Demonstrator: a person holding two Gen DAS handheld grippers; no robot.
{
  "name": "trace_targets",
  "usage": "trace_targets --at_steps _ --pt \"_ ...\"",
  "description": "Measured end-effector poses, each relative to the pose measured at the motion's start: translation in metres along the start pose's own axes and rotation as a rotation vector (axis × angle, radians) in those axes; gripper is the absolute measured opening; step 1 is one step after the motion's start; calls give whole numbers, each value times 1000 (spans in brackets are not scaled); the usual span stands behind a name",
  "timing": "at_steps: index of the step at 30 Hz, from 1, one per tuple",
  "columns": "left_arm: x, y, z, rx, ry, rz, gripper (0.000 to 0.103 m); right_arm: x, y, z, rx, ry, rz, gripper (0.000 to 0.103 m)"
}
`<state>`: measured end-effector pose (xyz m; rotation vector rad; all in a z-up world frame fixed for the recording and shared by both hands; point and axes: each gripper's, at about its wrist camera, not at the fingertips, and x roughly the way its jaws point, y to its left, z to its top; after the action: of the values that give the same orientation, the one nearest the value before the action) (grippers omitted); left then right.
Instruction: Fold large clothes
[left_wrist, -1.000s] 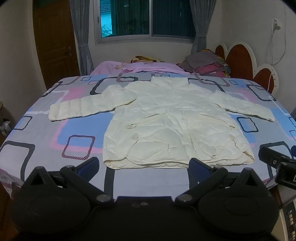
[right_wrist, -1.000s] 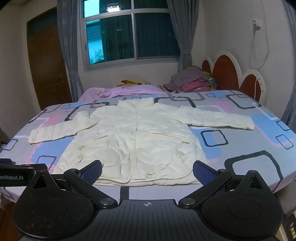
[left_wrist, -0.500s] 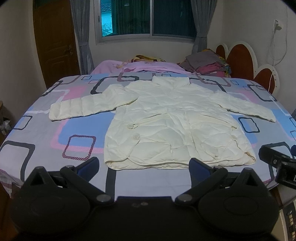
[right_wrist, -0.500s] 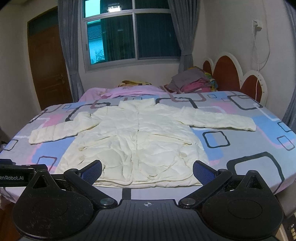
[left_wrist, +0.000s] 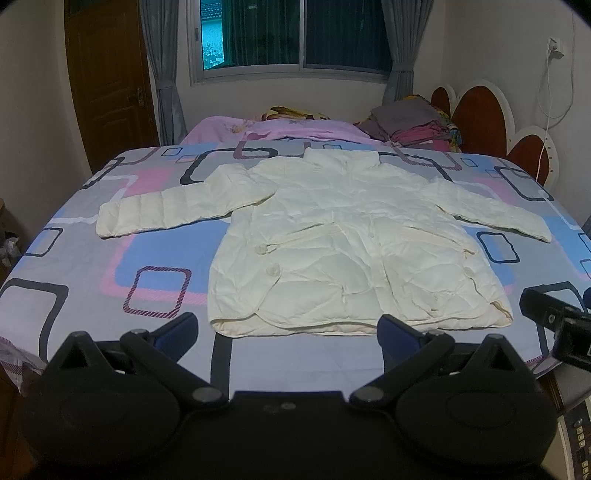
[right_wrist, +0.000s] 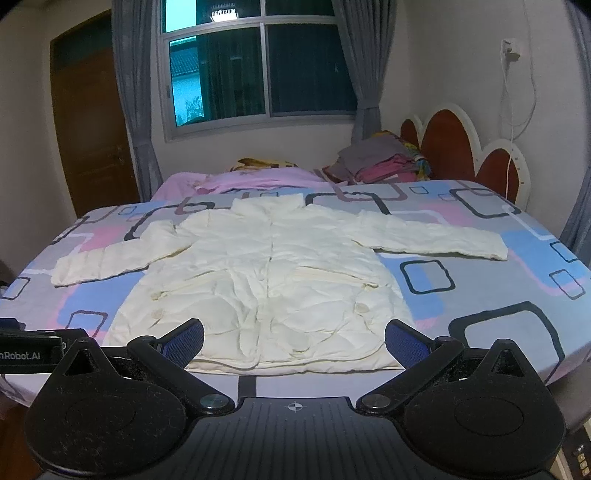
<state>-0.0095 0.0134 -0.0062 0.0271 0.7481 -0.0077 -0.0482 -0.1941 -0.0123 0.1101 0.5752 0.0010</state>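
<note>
A cream puffer jacket (left_wrist: 343, 243) (right_wrist: 266, 280) lies flat and face up on the bed, both sleeves spread out to the sides, its hem toward me. My left gripper (left_wrist: 288, 332) hovers open just short of the hem, fingers wide apart with nothing between them. Over the hem's near edge my right gripper (right_wrist: 295, 341) is open too and holds nothing. The right gripper's body (left_wrist: 554, 317) shows at the right edge of the left wrist view, and the left gripper's body (right_wrist: 29, 350) at the left edge of the right wrist view.
The bed (left_wrist: 92, 266) has a grey sheet with pink and blue squares. A pink blanket (left_wrist: 280, 129) and a stack of folded clothes (left_wrist: 410, 123) lie at the far side by the headboard (left_wrist: 491, 122). A wooden door (left_wrist: 107, 81) stands at the left, and a window (left_wrist: 295, 33) behind.
Both views have shifted slightly, so the jacket sits a little higher and closer in frame. The jacket has not moved and both grippers stay open.
</note>
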Motion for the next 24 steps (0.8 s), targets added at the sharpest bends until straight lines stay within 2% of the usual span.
trace_targets --at_steps 24 --pt "9 8 1 -13 20 -3 103 6 -2 2 0 1 -22 103"
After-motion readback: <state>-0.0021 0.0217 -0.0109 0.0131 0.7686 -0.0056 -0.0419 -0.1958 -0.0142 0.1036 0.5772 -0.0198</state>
